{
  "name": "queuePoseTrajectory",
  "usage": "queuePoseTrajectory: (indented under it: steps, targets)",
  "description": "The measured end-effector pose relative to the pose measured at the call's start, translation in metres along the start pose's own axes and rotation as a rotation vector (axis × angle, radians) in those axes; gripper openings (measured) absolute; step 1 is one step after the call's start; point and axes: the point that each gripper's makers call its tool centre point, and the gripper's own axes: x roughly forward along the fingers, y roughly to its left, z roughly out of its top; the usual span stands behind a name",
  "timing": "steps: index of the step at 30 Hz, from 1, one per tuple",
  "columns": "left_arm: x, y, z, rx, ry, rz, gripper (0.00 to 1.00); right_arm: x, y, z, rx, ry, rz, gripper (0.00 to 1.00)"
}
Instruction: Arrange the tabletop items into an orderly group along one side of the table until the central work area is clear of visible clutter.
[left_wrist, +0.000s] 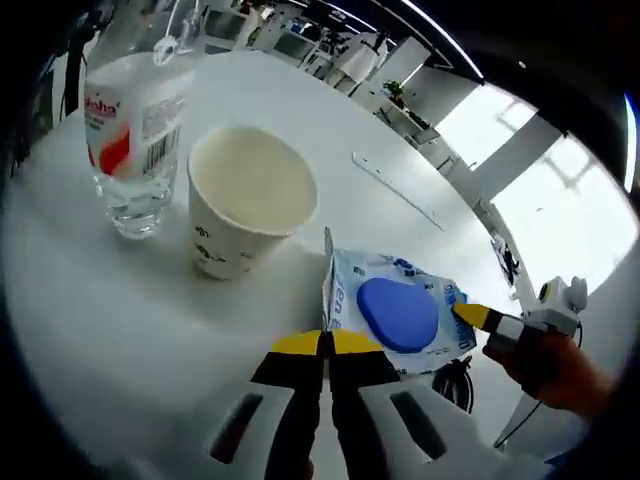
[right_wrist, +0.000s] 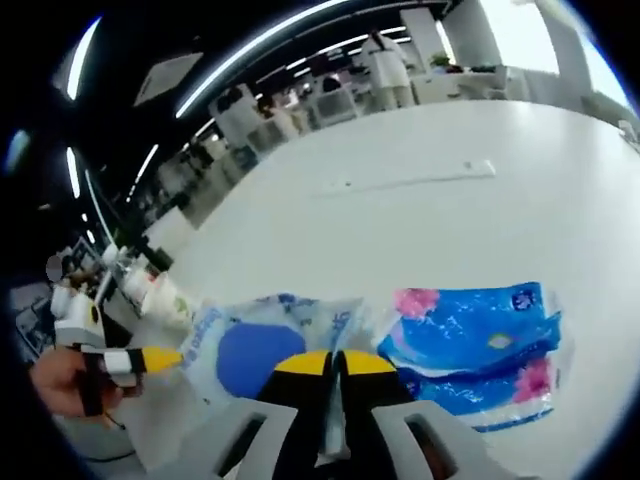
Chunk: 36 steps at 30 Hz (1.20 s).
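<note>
Both grippers clamped opposite edges of the wipes pack (left_wrist: 400, 312), the left gripper (left_wrist: 325, 345) and right gripper (right_wrist: 334, 362) apparently carrying it toward the cup (left_wrist: 245, 200) and bottle (left_wrist: 135, 130).

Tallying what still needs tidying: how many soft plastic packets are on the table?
2: a white wet-wipe packet with a blue oval lid, pinched by both tongs, and a blue tissue pack beside it. Others may be hidden.

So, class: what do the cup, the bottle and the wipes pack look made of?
Cup: seemingly matte paper, cream-coloured with a rolled rim. Bottle: clear glossy plastic, see-through under a printed label. Wipes pack: soft plastic film, shiny and crinkled, with what looks like a stiffer blue lid.
</note>
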Motion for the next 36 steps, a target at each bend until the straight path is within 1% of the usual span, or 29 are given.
queuePoseTrajectory:
  steps: [1, 4, 7, 10, 13, 17, 24, 26, 30, 32, 33, 36]
  targets:
    - [0.002, 0.003, 0.003, -0.012, -0.011, 0.003, 0.00, 0.001, 0.002, 0.000, -0.005, 0.000, 0.001, 0.01]
    - [0.005, 0.009, 0.006, -0.022, -0.019, 0.015, 0.00, 0.008, 0.003, 0.000, -0.010, 0.009, 0.009, 0.01]
    - [0.007, 0.016, 0.009, -0.067, -0.032, 0.025, 0.00, 0.013, 0.005, -0.001, -0.013, 0.020, 0.014, 0.01]
    - [0.007, 0.018, 0.009, -0.085, -0.037, 0.027, 0.00, 0.017, 0.005, -0.002, -0.018, 0.026, 0.017, 0.01]
    - [0.007, 0.019, 0.007, -0.081, -0.037, 0.035, 0.00, 0.021, 0.004, -0.005, -0.022, 0.038, 0.016, 0.01]
    - [0.009, 0.025, 0.006, -0.108, -0.040, 0.047, 0.00, 0.023, 0.004, -0.006, -0.024, 0.048, 0.016, 0.01]
    - [0.009, 0.025, 0.011, -0.126, -0.054, 0.052, 0.00, 0.027, 0.006, -0.003, -0.036, 0.047, 0.013, 0.02]
    - [0.010, 0.026, 0.012, -0.147, -0.058, 0.052, 0.00, 0.026, 0.006, -0.003, -0.030, 0.052, 0.009, 0.03]
    - [0.007, 0.030, 0.011, -0.149, -0.057, 0.068, 0.00, 0.023, 0.009, -0.002, -0.034, 0.049, 0.015, 0.04]
    - [0.003, 0.030, 0.012, -0.163, -0.063, 0.062, 0.00, 0.021, 0.006, -0.001, -0.037, 0.040, 0.012, 0.04]
    - [0.001, 0.029, 0.012, -0.174, -0.065, 0.055, 0.00, 0.019, 0.006, 0.000, -0.025, 0.036, 0.016, 0.04]
    - [-0.003, 0.030, 0.012, -0.162, -0.067, 0.057, 0.01, 0.015, 0.005, 0.001, -0.029, 0.032, 0.012, 0.04]
